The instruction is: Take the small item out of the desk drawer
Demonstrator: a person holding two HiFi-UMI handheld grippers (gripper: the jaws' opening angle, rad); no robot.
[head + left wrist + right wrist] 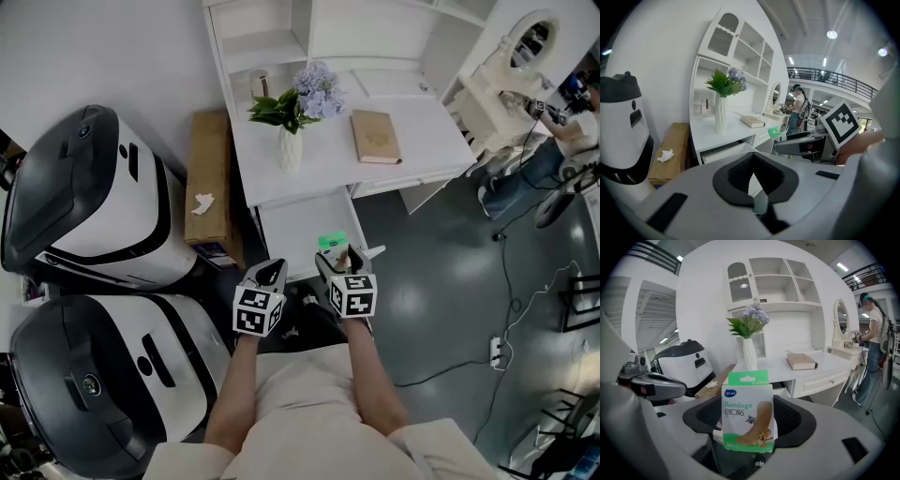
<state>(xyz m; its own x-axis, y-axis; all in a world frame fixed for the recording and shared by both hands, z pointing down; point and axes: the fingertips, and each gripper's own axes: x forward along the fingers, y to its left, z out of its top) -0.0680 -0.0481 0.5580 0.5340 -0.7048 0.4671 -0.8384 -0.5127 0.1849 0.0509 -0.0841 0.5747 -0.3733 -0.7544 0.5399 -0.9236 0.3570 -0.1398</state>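
Pinching the bandage box upright by its lower half in the right gripper, seemingly clear above the open drawer at its 5 o'clock corner, with the left gripper at 9 o'clock closed on nothing, and risking a twist or slip back inside from thin card buckling.

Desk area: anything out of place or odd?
The drawer hangs open under the desk, and a crumpled white tissue lies on the cardboard box beside it. The bandage box is upright in the right gripper. Nothing spilled or damaged.
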